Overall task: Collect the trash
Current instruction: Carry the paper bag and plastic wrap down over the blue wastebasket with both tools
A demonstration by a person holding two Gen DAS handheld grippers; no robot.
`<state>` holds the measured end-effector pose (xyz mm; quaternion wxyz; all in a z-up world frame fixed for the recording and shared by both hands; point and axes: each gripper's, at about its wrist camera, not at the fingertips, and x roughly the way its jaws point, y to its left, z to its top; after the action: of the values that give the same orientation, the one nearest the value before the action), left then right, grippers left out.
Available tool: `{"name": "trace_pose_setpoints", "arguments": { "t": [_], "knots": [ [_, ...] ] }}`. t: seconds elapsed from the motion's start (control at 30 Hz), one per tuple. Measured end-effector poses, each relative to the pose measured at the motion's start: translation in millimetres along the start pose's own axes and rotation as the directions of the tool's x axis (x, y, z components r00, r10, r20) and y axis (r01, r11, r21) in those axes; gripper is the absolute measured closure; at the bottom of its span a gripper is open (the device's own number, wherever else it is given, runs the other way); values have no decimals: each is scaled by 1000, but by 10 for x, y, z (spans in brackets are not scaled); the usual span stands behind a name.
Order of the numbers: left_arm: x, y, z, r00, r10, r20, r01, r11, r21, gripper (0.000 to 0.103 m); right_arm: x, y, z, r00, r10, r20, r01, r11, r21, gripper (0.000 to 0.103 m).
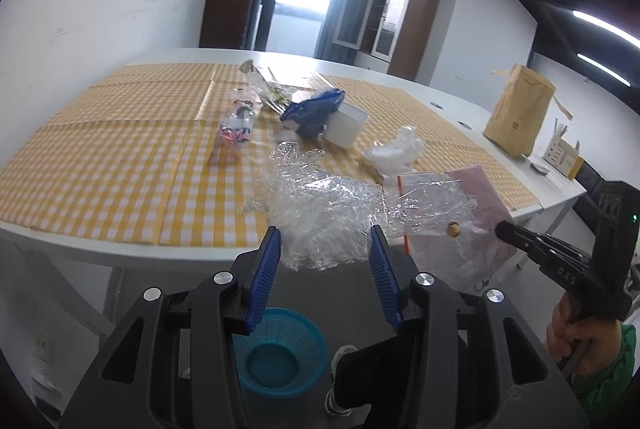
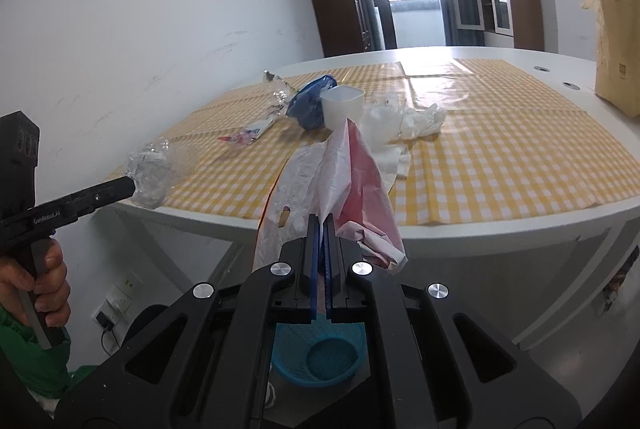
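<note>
My left gripper [image 1: 325, 235] is shut on a crumpled wad of clear plastic wrap [image 1: 320, 213], just off the near edge of the table. From the right wrist view the same wad [image 2: 154, 175] hangs at the left gripper's tip [image 2: 130, 187]. My right gripper [image 2: 320, 223] is shut on a pink and white plastic bag [image 2: 360, 169], which stands up in front of it. That bag [image 1: 448, 225] shows beside the right gripper [image 1: 502, 229] in the left wrist view. A blue mesh basket [image 1: 280, 349] [image 2: 320, 353] sits on the floor below both grippers.
On the yellow checked tablecloth [image 1: 120, 149] lie a crushed bottle [image 1: 238, 125], a blue bag [image 1: 314, 109], a white cup [image 1: 346, 125] and white plastic [image 1: 394, 149]. A brown paper bag [image 1: 518, 109] stands at the far right. A person's hands hold both grippers.
</note>
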<state>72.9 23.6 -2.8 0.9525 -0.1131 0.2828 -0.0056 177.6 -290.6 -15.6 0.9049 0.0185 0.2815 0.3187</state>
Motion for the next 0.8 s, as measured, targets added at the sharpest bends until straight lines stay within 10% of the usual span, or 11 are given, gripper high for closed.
{"name": "trace_pose_setpoints", "arguments": {
  "t": [0.8],
  "knots": [
    [-314,266,-954,994,-6,-114,1,999,-42,59,-117,407,-832,983,26,-180,-37,998,-58,102]
  ]
}}
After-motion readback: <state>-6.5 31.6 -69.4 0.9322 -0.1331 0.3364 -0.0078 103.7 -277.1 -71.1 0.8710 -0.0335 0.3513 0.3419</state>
